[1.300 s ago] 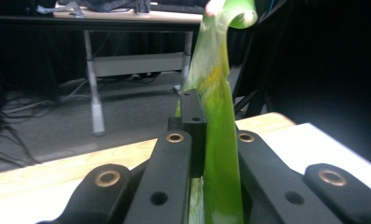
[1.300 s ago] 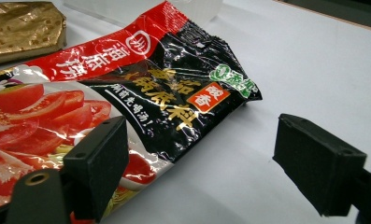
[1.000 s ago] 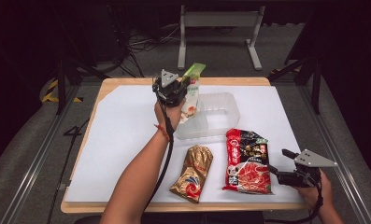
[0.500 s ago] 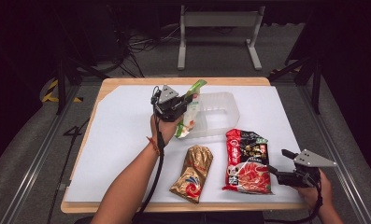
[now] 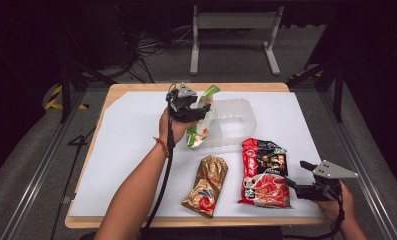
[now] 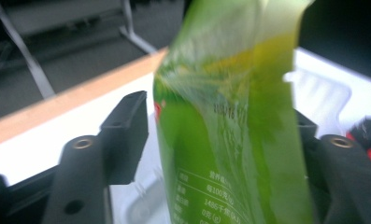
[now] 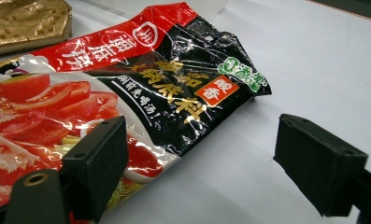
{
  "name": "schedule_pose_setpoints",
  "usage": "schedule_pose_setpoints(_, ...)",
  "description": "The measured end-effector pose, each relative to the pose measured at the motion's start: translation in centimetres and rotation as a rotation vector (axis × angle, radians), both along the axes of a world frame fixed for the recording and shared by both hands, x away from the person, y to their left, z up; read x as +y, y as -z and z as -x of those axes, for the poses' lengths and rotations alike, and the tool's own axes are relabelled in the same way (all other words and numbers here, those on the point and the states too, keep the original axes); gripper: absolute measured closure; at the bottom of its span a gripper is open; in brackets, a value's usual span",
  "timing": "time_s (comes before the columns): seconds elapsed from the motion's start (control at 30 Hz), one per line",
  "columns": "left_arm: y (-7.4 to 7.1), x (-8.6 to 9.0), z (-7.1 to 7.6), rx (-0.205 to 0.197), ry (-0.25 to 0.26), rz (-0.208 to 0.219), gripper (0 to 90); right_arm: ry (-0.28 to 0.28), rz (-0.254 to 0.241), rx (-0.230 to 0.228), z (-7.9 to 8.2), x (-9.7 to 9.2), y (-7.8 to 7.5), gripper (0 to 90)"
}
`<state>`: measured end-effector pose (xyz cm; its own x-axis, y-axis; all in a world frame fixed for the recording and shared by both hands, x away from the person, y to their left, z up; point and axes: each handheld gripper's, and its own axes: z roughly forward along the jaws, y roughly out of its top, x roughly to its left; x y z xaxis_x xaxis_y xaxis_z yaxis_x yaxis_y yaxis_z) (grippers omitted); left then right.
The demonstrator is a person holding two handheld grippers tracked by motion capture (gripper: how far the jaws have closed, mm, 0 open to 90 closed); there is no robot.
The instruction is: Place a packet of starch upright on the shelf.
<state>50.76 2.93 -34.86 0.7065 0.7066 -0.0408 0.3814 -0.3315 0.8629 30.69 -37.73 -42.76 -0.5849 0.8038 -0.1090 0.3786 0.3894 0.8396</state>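
Green packet held over the clear bin, likely about to be dropped in.

From the tabletop (image 5: 131,150), take the clear bin (image 5: 236,120) as landmark: nearer the person lie the red soup packet (image 5: 263,172) and the gold packet (image 5: 206,186). At the bin's left rim, the left hand-held gripper (image 5: 198,107) is clamped on the green packet (image 6: 230,121); next, I'd guess, comes lowering and release. The right hand-held gripper (image 7: 199,161) sits jaws apart beside the red packet.

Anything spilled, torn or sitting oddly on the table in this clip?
Nothing spilled or visibly torn. The green snack packet hangs tilted in the left claw at the near-left corner of the clear plastic tub. The gold foil pouch and red-and-black soup packet lie flat. The right claw is open beside the latter.
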Motion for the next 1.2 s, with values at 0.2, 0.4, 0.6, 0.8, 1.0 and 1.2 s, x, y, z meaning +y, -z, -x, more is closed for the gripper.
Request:
schedule_pose_setpoints(0.2, 0.7, -1.6, -0.5, 0.101, 0.011, -0.126, 48.0, -0.007, 0.005, 0.009, 0.0, 0.0, 0.0, 17.8)
schedule_pose_setpoints(0.4, 0.9, -2.0, 0.0, 0.017, -0.052, -0.159, 79.5, -0.014, 0.009, 0.011, 0.0, 0.1, 0.1, 17.9)
schedule_pose_setpoints(0.6, 1.3, -1.8, 0.5, -0.101, -0.145, -0.065, 84.7, -0.015, 0.008, 0.007, 0.0, 0.1, 0.0, 17.9)
schedule_pose_setpoints(0.8, 1.9, -1.5, 0.9, -0.283, -0.165, 0.033, 84.6, -0.012, 0.009, 0.007, 0.0, 0.1, 0.1, 17.9)
schedule_pose_setpoints(1.0, 3.3, -0.7, 1.8, -0.248, -0.127, 0.050, 80.6, -0.010, 0.008, 0.001, 0.1, 0.0, 0.0, 17.9)
schedule_pose_setpoints(1.2, 3.5, 1.1, 2.7, -0.223, -0.074, 0.105, 77.9, -0.009, 0.009, 0.003, 0.1, 0.1, 0.0, 17.8)
